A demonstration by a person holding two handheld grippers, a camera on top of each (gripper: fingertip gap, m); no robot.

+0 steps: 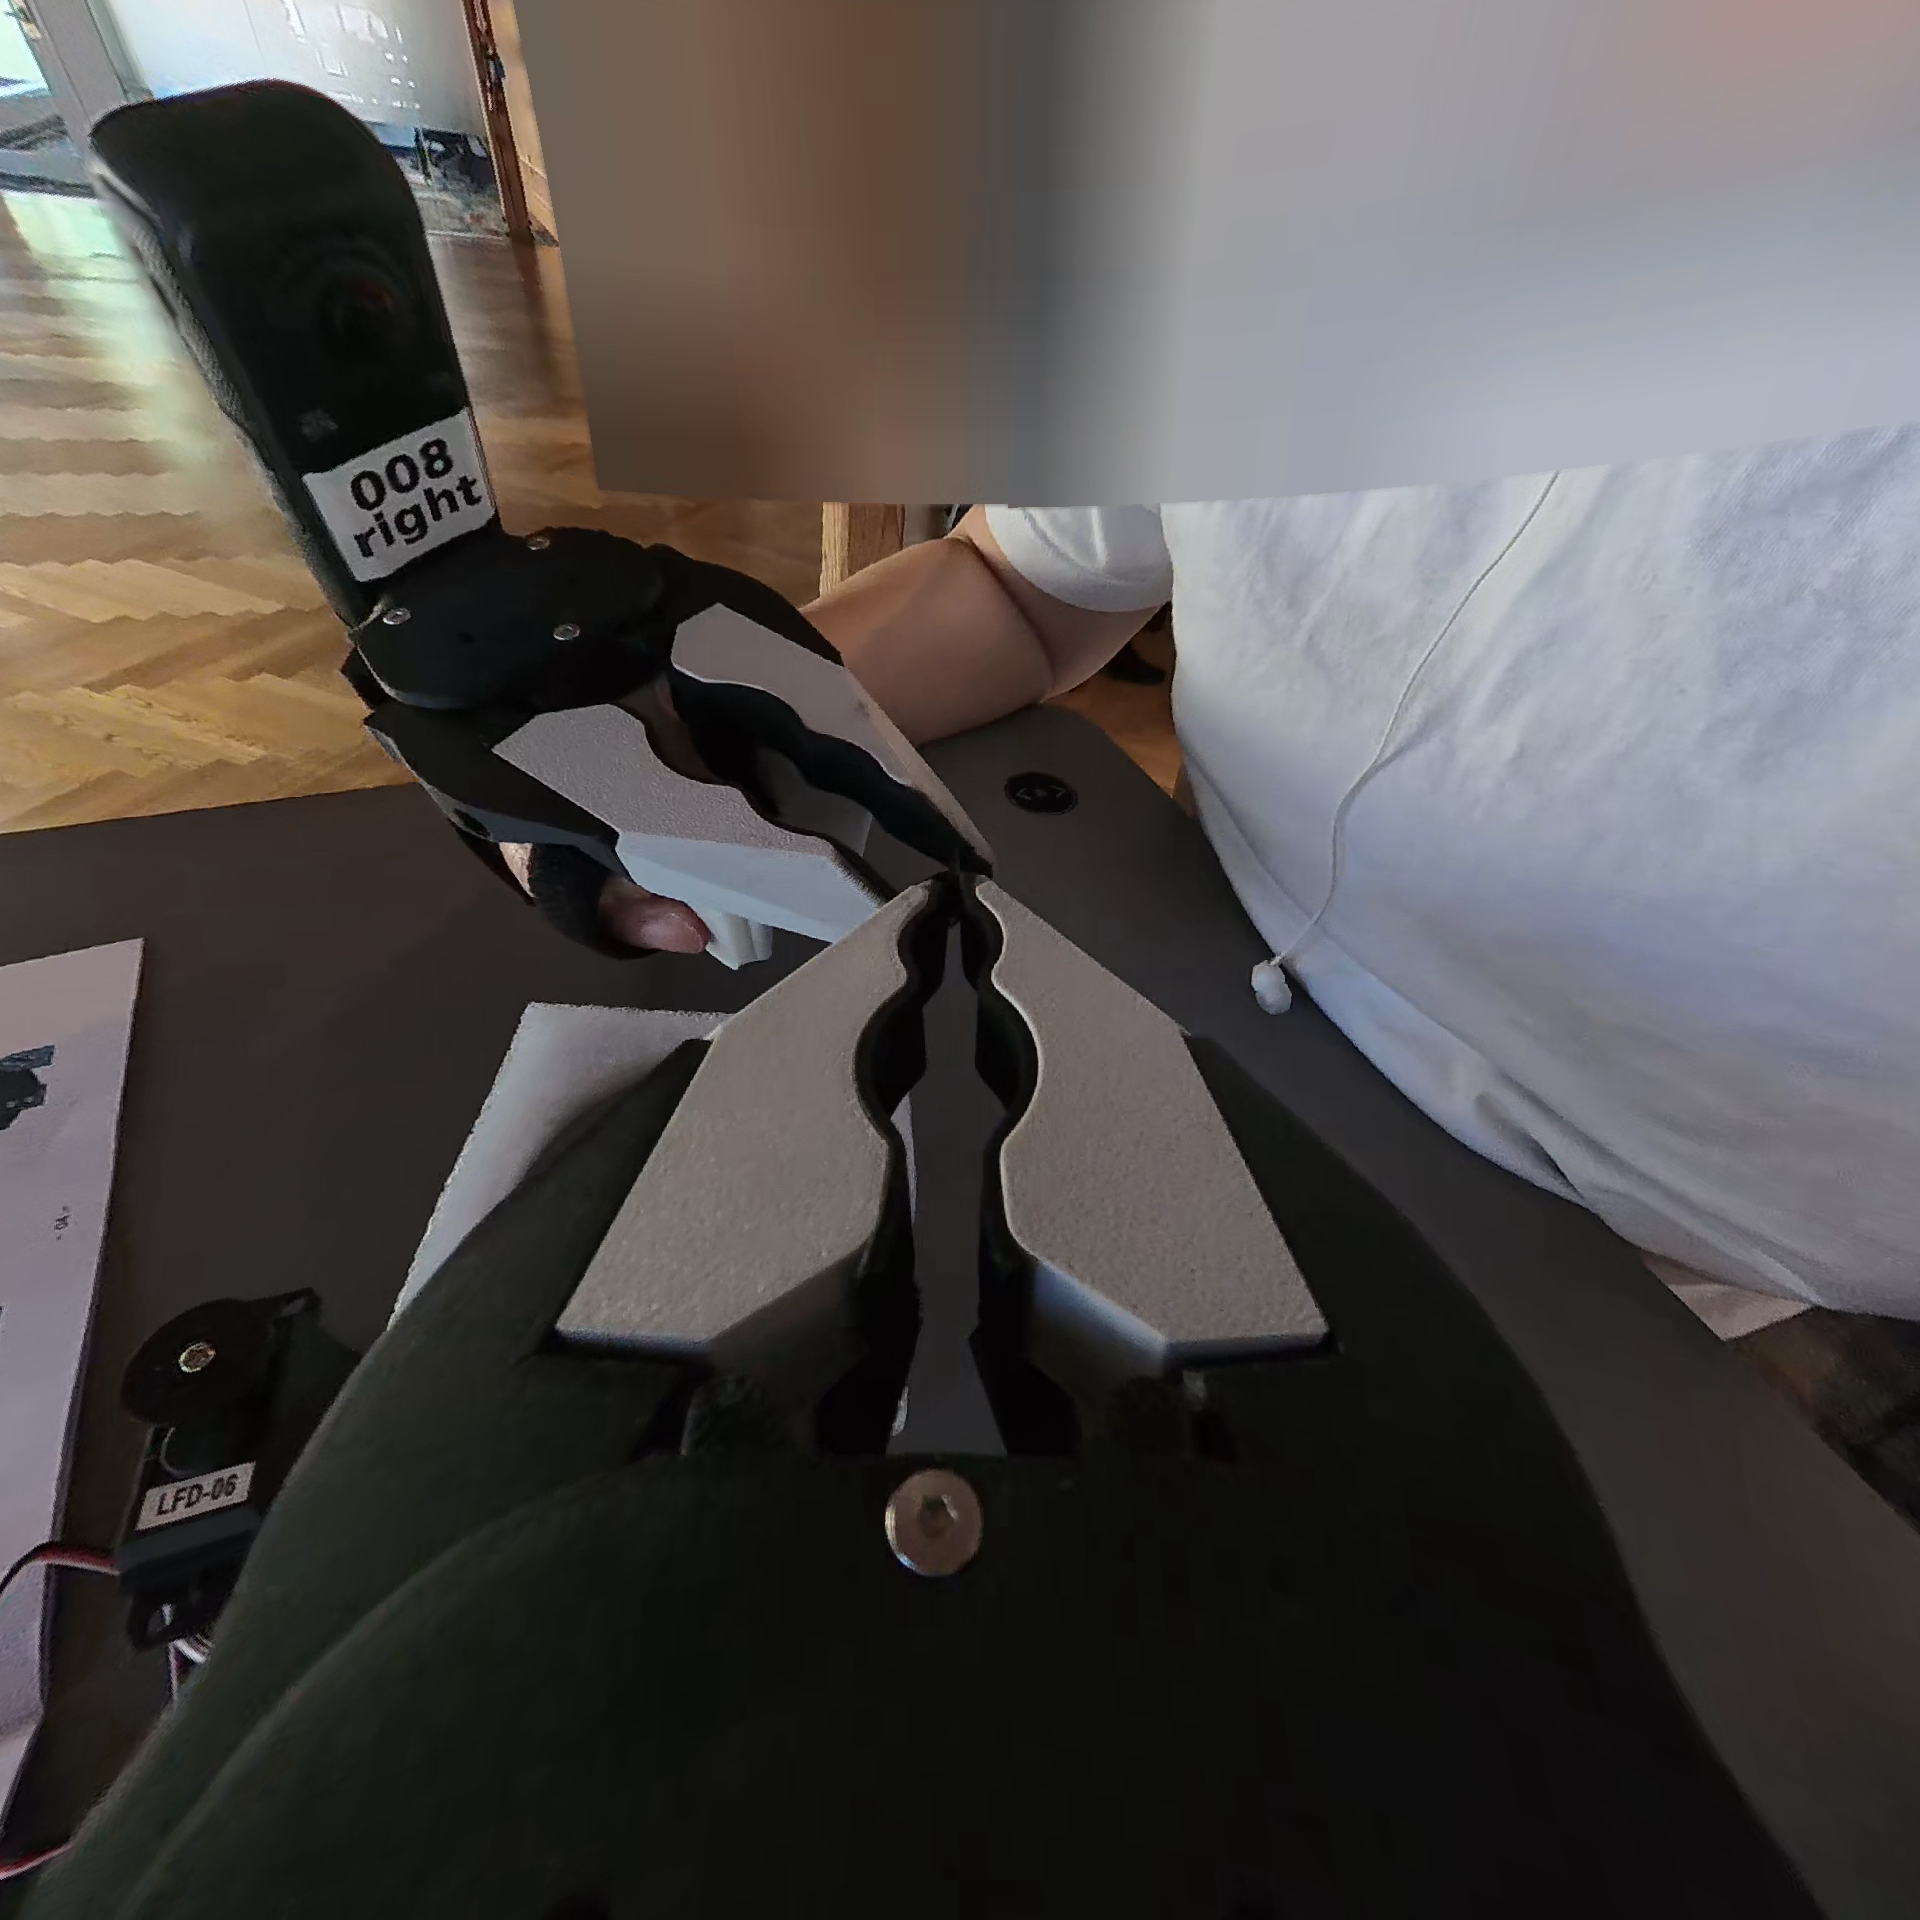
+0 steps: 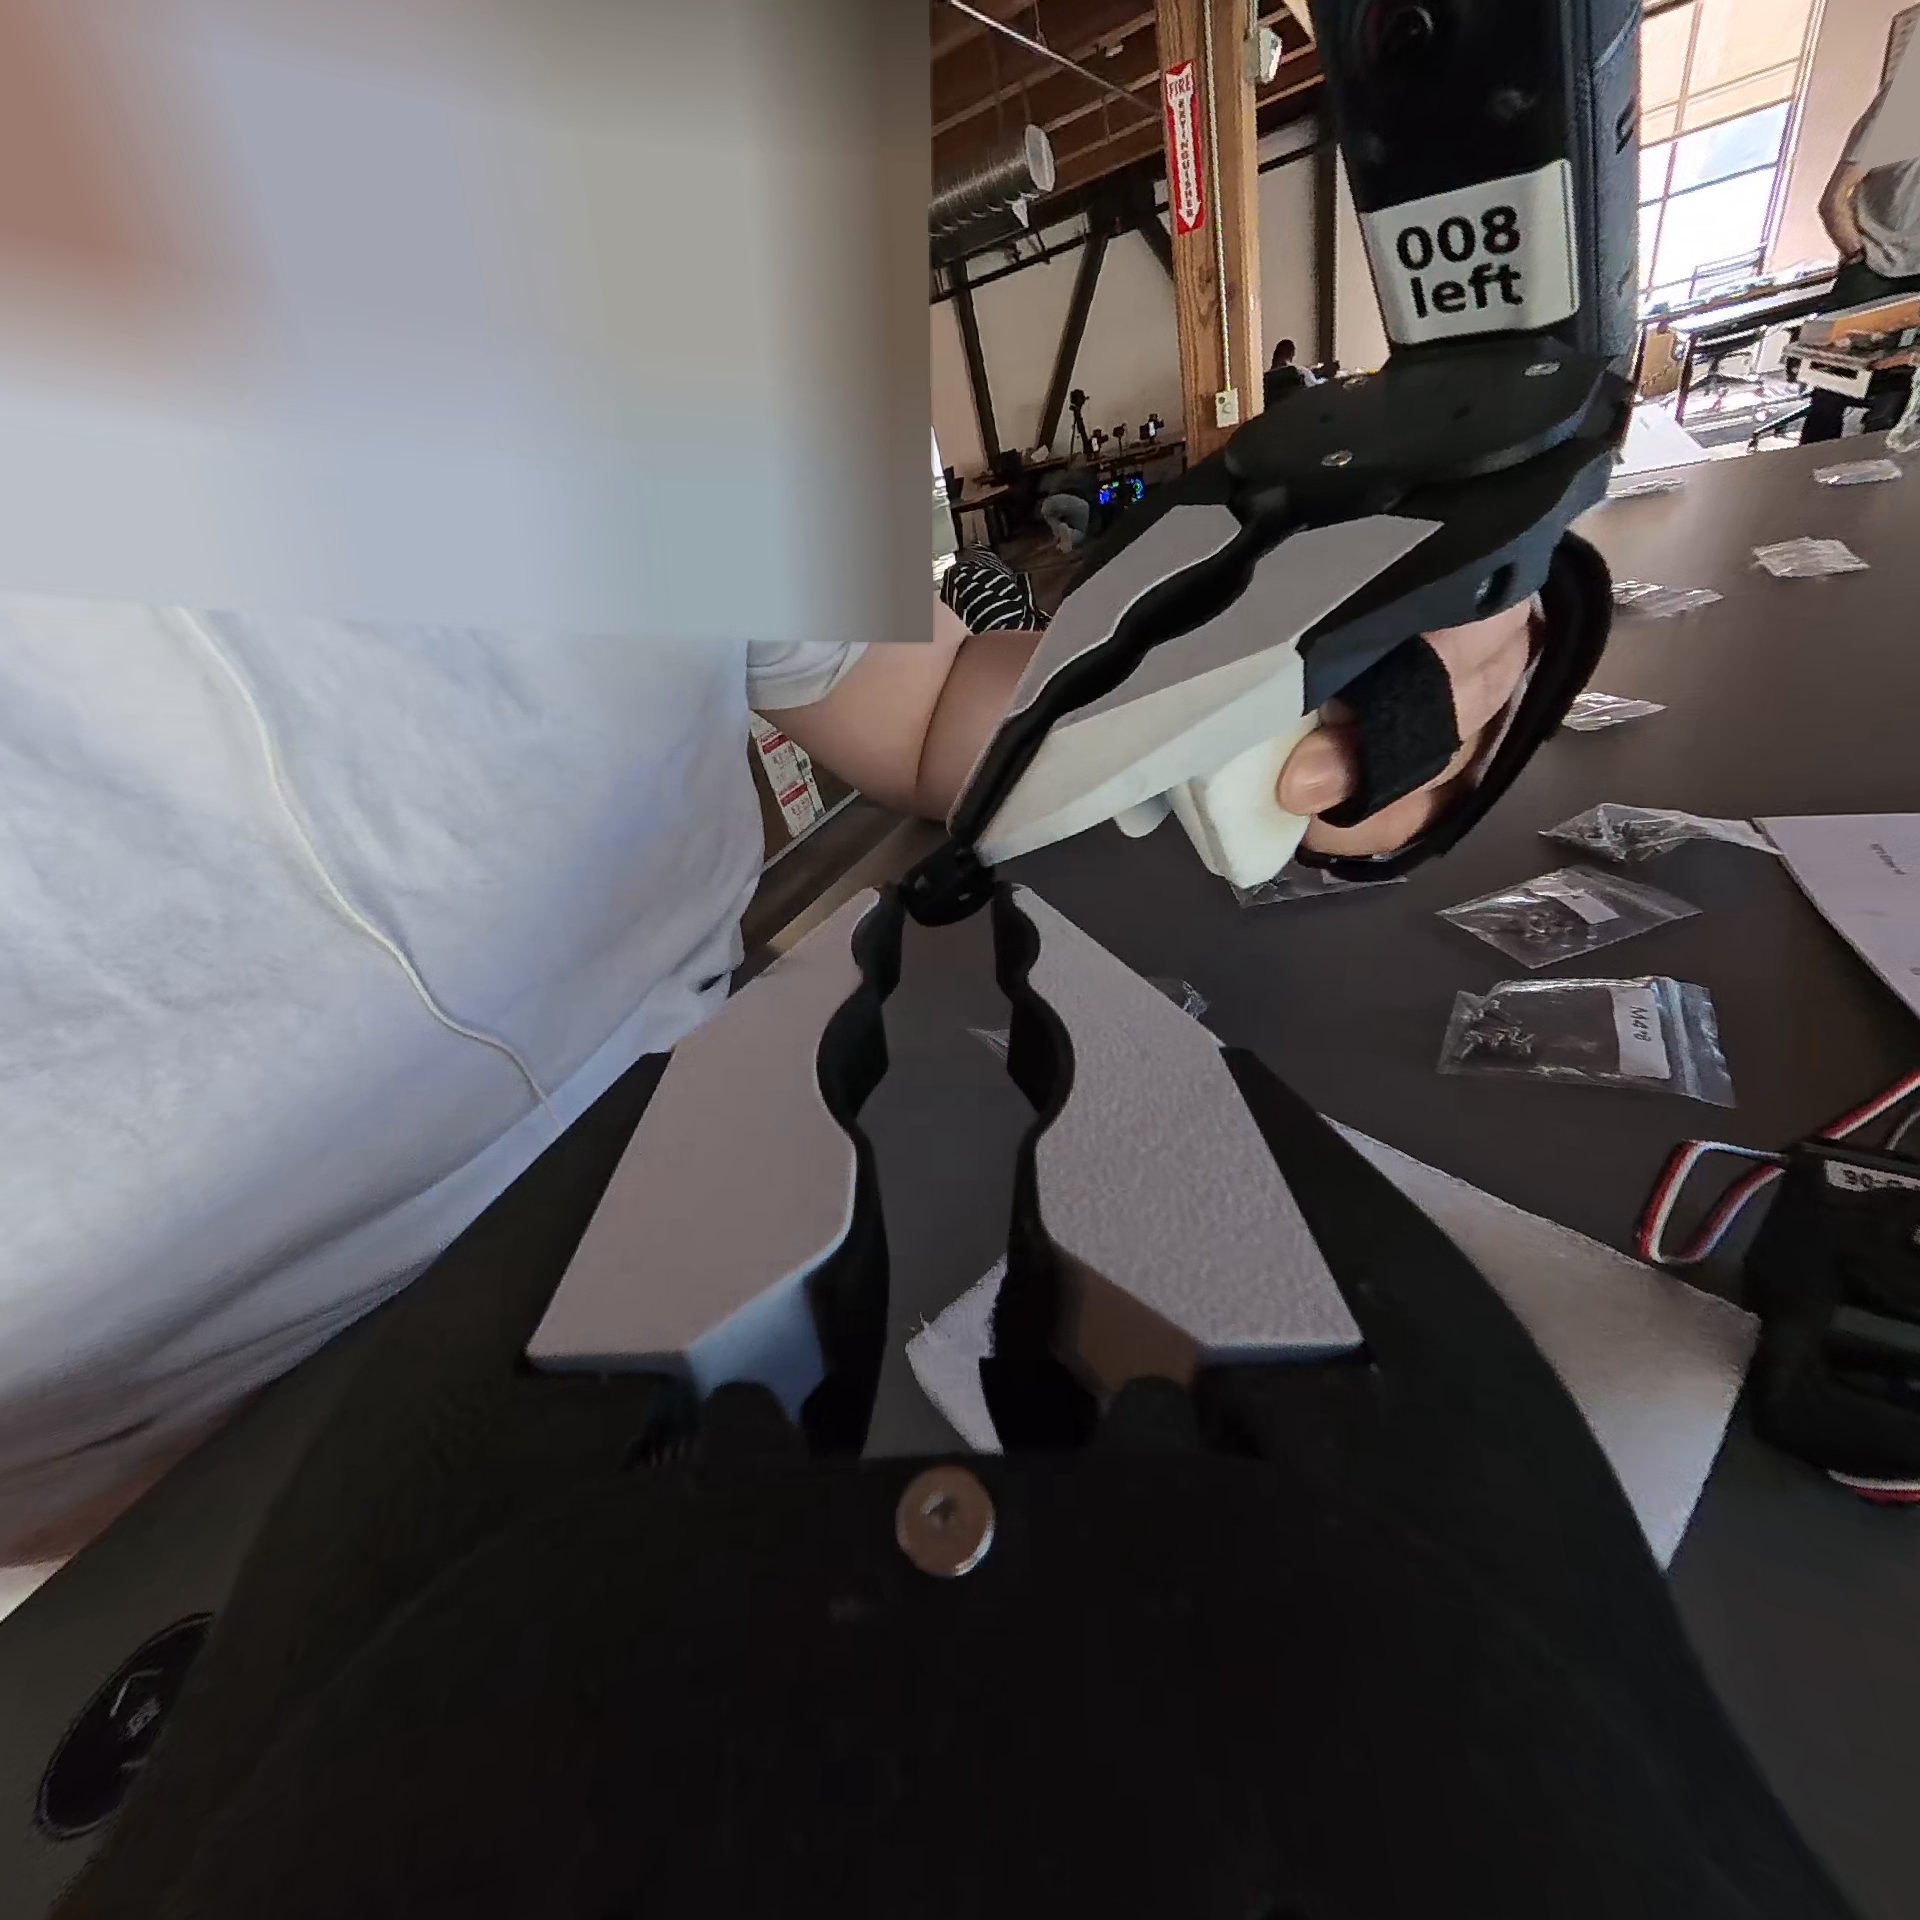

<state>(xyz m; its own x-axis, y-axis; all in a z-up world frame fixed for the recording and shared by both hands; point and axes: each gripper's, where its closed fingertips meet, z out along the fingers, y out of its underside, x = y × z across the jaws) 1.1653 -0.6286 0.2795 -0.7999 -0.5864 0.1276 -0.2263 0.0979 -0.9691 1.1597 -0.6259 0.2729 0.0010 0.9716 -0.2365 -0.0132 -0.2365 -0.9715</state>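
- Over the dark worktop (image 1: pixel 312 1039), near its edge by the person in a white shirt (image 1: pixel 1558 831), we see the two claws meet tip to tip.
- Our left claw (image 1: pixel 953 883) is clenched almost fully, with only a thin slit between its wavy black pads. From the right wrist view, a small black part (image 2: pixel 940 896) (round, with little holes) sits pinched at its very tip.
- Our right claw (image 2: pixel 943 906) is released partway. Its fingertips stand either side of that small black part, but we cannot tell whether they touch it.
- The left hand (image 2: pixel 1455 717), with a black strap across its fingers, grips the white trigger of the left claw. The right hand (image 1: pixel 634 920) does the same under the right claw.
- A white foam sheet (image 1: pixel 561 1101) lies flat on the worktop beneath both claws.
- A black servo (image 2: pixel 1860 1309) with a red, white and black lead rests just beside the sheet, on the side away from the person.
- Several clear bags of small screws (image 2: pixel 1579 1049) lie scattered beyond it, near a white sheet of paper (image 2: pixel 1860 894).
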